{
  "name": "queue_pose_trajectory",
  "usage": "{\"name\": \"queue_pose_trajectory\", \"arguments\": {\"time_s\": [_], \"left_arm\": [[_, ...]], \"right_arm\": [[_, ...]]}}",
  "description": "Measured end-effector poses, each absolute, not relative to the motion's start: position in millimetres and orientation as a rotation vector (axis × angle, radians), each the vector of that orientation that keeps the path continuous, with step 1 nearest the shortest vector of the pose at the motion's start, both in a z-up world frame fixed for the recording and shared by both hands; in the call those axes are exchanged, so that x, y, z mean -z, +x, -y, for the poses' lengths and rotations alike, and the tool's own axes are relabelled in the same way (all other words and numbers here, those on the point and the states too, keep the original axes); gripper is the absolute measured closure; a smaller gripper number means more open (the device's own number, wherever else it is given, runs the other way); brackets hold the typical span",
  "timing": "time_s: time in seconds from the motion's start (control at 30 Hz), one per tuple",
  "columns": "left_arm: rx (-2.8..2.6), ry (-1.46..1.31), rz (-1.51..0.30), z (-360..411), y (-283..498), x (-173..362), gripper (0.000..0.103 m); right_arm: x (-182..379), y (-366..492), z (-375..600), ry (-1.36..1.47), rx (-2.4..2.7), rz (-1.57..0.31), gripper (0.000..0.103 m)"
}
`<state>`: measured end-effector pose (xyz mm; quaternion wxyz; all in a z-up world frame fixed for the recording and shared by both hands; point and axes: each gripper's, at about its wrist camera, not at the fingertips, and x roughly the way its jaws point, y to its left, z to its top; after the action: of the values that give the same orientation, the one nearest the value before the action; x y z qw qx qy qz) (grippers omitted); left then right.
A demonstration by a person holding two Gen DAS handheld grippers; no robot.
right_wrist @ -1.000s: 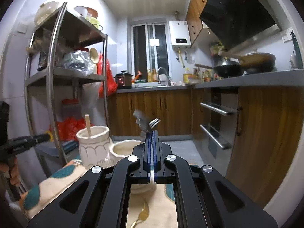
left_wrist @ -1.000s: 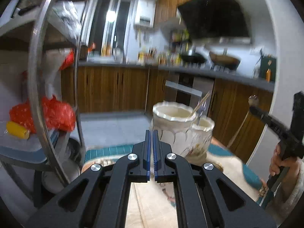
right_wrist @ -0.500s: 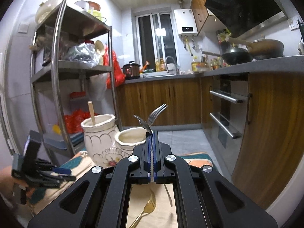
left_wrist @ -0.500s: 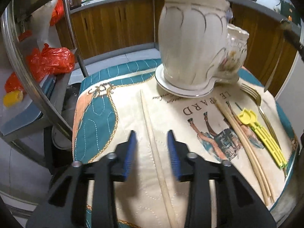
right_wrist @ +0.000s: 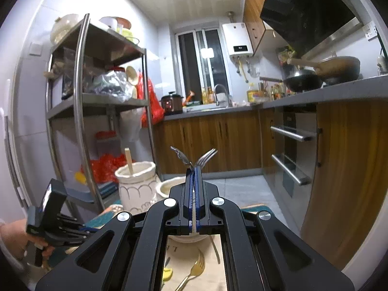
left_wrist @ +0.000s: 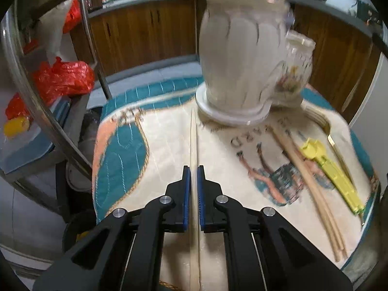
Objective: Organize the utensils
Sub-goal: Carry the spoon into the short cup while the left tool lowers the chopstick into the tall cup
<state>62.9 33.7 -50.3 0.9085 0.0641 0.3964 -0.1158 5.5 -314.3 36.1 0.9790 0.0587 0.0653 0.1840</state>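
My left gripper (left_wrist: pixel 193 169) points down at the cloth-covered table, its jaws closing on a single wooden chopstick (left_wrist: pixel 193 140) that lies between the pads. Just beyond stands a tall white ribbed jar (left_wrist: pixel 237 55) with a chopstick in it, and a smaller flowered jar (left_wrist: pixel 293 72) beside it. A chopstick pair (left_wrist: pixel 308 181), a yellow plastic utensil (left_wrist: pixel 329 169) and a gold fork (left_wrist: pixel 333 143) lie to the right. My right gripper (right_wrist: pixel 193 168) is held level above the jars, shut on a silver fork (right_wrist: pixel 206 156) and a spoon (right_wrist: pixel 181 156).
The patterned cloth (left_wrist: pixel 121 150) covers a small table. A steel shelf rack (right_wrist: pixel 80 111) with red bags (left_wrist: pixel 63 77) stands close on the left. Wooden cabinets (right_wrist: pixel 218 140) and an oven front (right_wrist: pixel 291 155) lie behind and to the right. A hand (right_wrist: pixel 14 240) holds the left gripper.
My left gripper tipped down from the jars to the table, opened over the lone chopstick and then closed on it. The right gripper stayed almost still with its fork and spoon.
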Motion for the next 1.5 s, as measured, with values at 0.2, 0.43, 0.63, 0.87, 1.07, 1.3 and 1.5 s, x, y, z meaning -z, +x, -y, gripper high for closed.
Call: {"name": "queue_pose_trajectory", "arguments": {"time_s": [0.2,0.43,0.63,0.87,1.07,1.3,1.5], "left_arm": [[0.219,0.028,-0.546,-56,46,-3,0.097],[0.322,-0.078,-0.237,-48,54,-73,0.097],[0.424,-0.196,-0.163,-27,101,-94,0.097],[0.417,-0.247,-0.115,-7,147,-86,0.097],[0.393,-0.243,-0.131,-4,167,-65,0.097],[0.366,-0.134,-0.117,-11,126,-49,0.097],[0.351,-0.114,-0.188,-15,112,-37,0.097]], "right_arm": [[-65,8,311,0.124,-0.369,-0.055,0.1],[-98,31,298,0.197,-0.431,0.026,0.1],[-104,62,298,0.297,-0.476,0.046,0.1],[-84,100,300,0.413,-0.532,0.001,0.1],[-62,126,297,0.463,-0.552,-0.084,0.1],[-43,134,290,0.405,-0.517,-0.203,0.1],[-30,135,293,0.406,-0.469,-0.267,0.1]]}}
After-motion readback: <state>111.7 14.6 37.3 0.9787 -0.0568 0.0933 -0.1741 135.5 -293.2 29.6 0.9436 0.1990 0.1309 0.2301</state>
